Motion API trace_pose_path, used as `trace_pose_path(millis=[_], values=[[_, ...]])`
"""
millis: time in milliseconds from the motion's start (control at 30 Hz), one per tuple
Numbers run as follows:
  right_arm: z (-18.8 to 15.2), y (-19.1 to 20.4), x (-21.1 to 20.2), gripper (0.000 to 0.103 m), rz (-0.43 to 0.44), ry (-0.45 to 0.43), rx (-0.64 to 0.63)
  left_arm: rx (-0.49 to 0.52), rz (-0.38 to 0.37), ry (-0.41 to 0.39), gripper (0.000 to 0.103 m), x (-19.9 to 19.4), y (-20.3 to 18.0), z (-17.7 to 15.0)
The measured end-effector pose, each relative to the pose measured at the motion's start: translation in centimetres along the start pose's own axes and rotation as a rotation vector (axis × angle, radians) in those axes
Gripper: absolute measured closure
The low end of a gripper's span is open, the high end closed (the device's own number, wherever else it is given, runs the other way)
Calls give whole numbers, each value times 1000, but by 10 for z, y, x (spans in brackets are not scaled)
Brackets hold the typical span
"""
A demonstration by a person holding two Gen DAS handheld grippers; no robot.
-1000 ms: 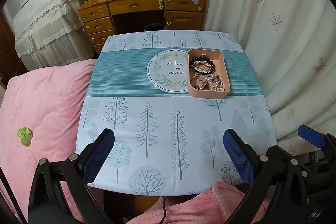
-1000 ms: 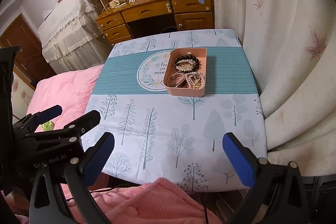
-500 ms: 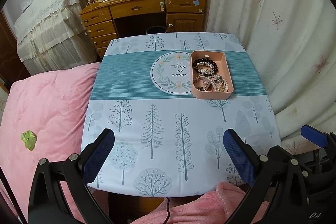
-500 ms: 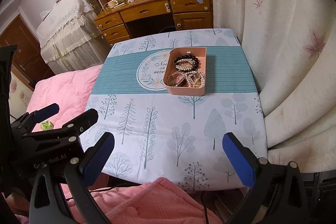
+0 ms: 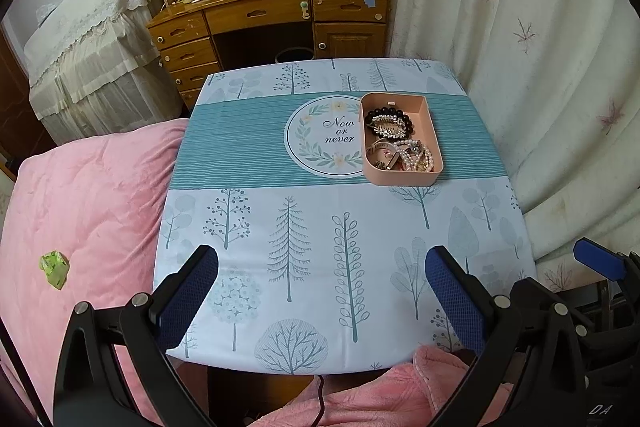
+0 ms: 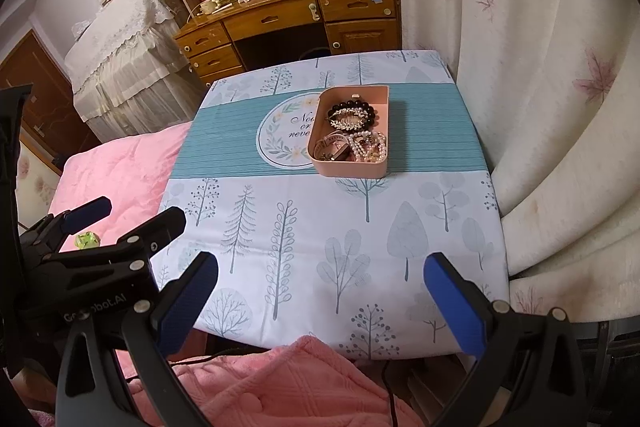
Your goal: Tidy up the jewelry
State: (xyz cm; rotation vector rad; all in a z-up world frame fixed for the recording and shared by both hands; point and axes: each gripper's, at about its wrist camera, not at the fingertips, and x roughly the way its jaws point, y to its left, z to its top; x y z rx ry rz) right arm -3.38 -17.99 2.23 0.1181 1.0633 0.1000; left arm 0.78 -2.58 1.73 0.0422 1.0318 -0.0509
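- Pink plastic tray sits on a small table covered by a tree-printed cloth, with its left wall touching or just overlapping the round "Now or never" emblem at the cloth's centre.
- All the jewelry in view lies inside this tray: a dark bead bracelet with a sparkly hair clip on it at the end farther from the grippers, and a pearl strand heaped with smaller pieces at the nearer end.
- No jewelry shows on the cloth around the emblem, so the pieces lie gathered as the task would want; this would equally fit a tray waiting to be sorted.
- The tray's long axis runs away from the grippers toward the wooden desk beyond the table, roughly alongside the emblem's right edge.
- The heap at the near end is too tangled and small to name each item with confidence.
- Left gripper hovers over the table's near edge, well short of the emblem, its blue pads spread wide and holding nothing.
- Right gripper hovers likewise near that edge, spread wide and empty, probably held back so both cameras see the whole table.
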Motion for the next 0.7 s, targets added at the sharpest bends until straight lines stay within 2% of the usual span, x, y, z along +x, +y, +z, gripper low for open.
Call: trace_pose_path(millis=[700], values=[[-3,-3,6,0,-10,24,26,16,-5,-2,1,2,0,4]])
